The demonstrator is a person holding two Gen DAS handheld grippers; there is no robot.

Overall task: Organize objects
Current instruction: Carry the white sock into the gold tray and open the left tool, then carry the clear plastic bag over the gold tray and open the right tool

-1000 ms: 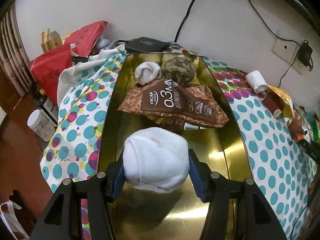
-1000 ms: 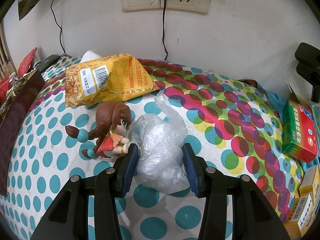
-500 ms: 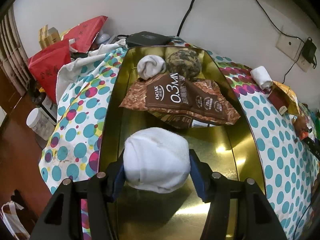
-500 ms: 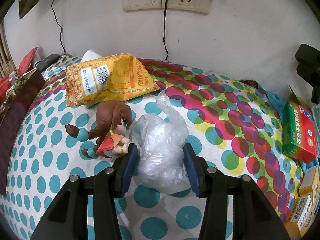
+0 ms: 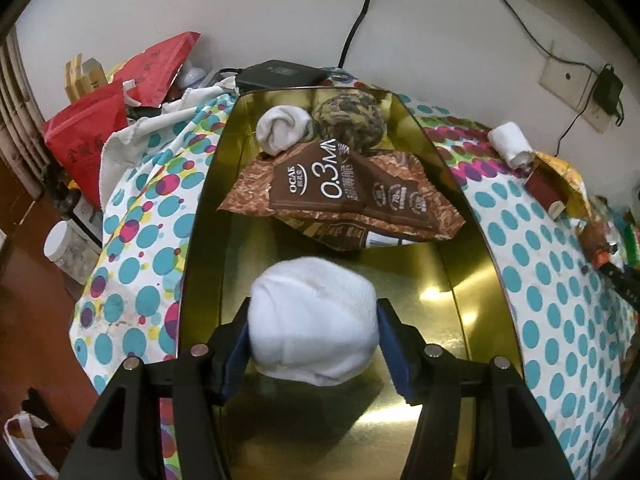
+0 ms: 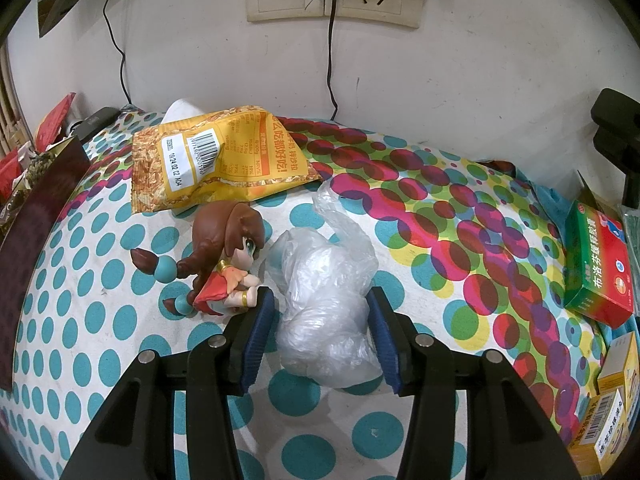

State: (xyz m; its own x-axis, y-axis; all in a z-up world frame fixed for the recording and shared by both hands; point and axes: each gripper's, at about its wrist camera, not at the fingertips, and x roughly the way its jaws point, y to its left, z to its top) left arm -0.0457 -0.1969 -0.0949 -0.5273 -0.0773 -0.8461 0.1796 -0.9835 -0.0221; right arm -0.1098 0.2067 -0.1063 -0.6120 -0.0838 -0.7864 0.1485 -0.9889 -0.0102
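Note:
My left gripper [image 5: 314,320] is shut on a rolled white sock [image 5: 314,318] and holds it over the near half of a gold metal tray [image 5: 208,216]. In the tray's far half lie a brown snack bag [image 5: 344,196], a second white sock roll [image 5: 282,128] and a camouflage sock ball [image 5: 348,120]. My right gripper [image 6: 320,320] stands with its jaws on either side of a crumpled clear plastic bag [image 6: 326,300] on the dotted cloth; the left pad sits apart from the bag. A brown-haired doll figure [image 6: 226,256] lies just left of the bag.
A yellow snack bag [image 6: 220,164] lies behind the doll. A green and red medicine box [image 6: 600,264] and yellow boxes [image 6: 612,412] sit at the right. Another white roll [image 5: 510,144] lies right of the tray. Red bags [image 5: 104,120] and a jar [image 5: 66,246] are at the left.
The left gripper has moved forward over the tray with the sock in it. The right gripper's jaws have opened slightly around the plastic bag.

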